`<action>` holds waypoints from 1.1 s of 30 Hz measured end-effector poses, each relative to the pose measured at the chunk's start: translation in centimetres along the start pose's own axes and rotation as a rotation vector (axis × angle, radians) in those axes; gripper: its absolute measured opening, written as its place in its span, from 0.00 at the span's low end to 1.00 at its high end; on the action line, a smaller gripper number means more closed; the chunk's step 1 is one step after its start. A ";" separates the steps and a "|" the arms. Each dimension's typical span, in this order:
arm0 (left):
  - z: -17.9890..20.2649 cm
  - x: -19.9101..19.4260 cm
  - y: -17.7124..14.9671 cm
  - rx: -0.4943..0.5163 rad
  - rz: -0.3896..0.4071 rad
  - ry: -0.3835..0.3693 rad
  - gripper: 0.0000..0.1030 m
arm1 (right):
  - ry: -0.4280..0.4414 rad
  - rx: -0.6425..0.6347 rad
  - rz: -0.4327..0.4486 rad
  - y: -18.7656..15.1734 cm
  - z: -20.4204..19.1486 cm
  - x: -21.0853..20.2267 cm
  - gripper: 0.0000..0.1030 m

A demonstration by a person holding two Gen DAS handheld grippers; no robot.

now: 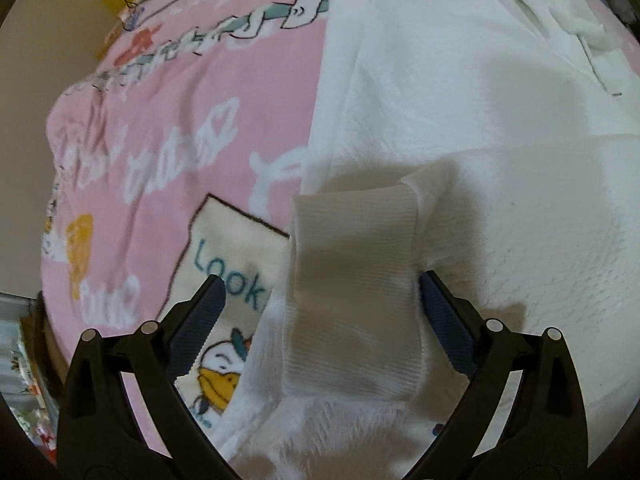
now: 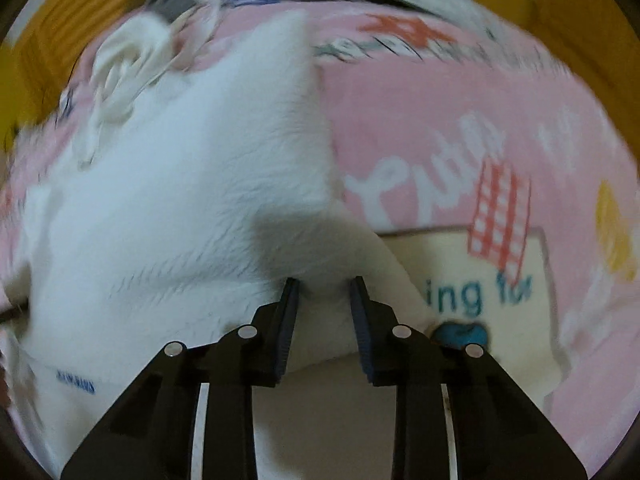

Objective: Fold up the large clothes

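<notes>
Pink printed blanket (image 1: 168, 128) carries the white garment (image 1: 460, 100). Your left gripper (image 1: 320, 300) gapes around its ribbed cuff (image 1: 352, 280) at 6 o'clock; your right gripper (image 2: 325, 292), half-closed, straddles a hem fold (image 2: 320, 264). Next: pinch both, fold.

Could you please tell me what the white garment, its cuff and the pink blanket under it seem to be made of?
White garment: likely fleece, its surface fuzzy. Cuff: probably ribbed knit, showing fine parallel lines. Pink blanket: apparently plush printed fabric, soft and matte.

Both wrist views steeply downward, close over the white garment (image 1: 460, 92) on the pink blanket (image 2: 420, 120), shared.
</notes>
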State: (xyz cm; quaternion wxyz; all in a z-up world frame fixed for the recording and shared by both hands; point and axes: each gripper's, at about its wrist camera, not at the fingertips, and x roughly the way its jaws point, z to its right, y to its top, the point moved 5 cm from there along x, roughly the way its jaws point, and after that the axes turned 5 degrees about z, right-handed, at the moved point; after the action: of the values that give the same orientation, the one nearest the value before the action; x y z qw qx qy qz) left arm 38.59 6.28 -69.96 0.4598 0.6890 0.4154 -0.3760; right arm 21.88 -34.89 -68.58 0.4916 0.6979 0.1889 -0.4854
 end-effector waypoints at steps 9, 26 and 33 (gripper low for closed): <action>0.5 -4.7 1.6 -0.036 0.083 0.128 0.91 | 0.207 0.138 0.072 8.1 1.8 -2.4 0.25; 5.4 -0.9 3.6 0.016 0.081 0.103 0.94 | 0.159 0.037 0.012 14.4 1.1 5.6 0.22; 4.7 -2.9 3.3 -0.055 0.041 -0.018 0.94 | 0.408 0.127 -0.033 8.3 0.9 1.9 0.02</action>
State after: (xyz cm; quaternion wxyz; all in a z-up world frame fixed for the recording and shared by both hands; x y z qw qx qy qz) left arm 39.92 0.39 -67.70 0.4898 0.6811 0.4071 -0.3613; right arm 28.45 -39.77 -66.07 0.3901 0.8081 0.2648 -0.3531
